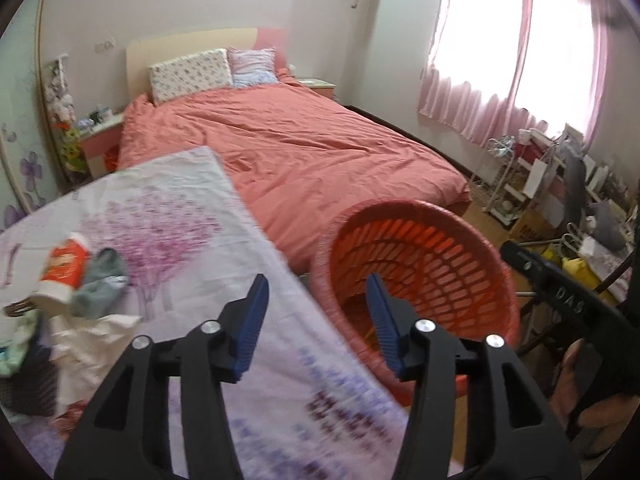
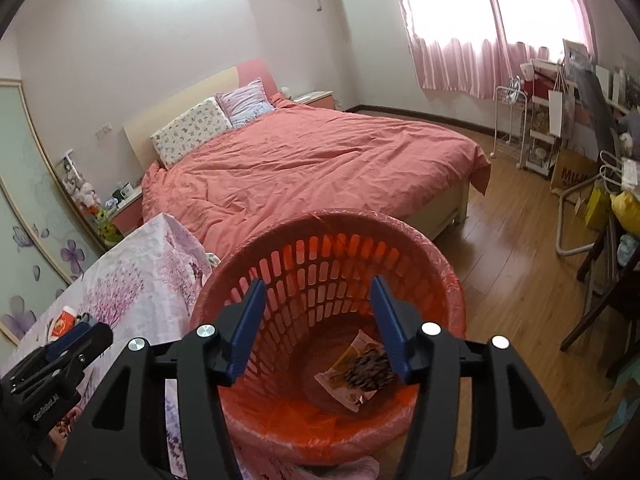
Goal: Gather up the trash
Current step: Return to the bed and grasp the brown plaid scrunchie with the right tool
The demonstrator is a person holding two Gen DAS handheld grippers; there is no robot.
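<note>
Two tools stand with jaws apart, nothing between them. The right tool (image 2: 318, 322) hangs over the red basket (image 2: 452, 292) at lower centre, where a snack wrapper (image 2: 354, 372) lies on the bottom. The left tool (image 1: 318, 320) hovers at the surface (image 1: 180, 216) edge; a red-and-white cup (image 1: 64, 272) lies tipped at far left.

— Where are my grippers?

— My left gripper (image 1: 316, 308) tilts downward, its blue pads parted with nothing between them. My right gripper (image 2: 318, 312) tilts down likewise, blue fingers (image 2: 248, 320) spread apart and empty.

— Can each see the other?

— Yes: the right's black body shows at the left camera's right edge.
</note>
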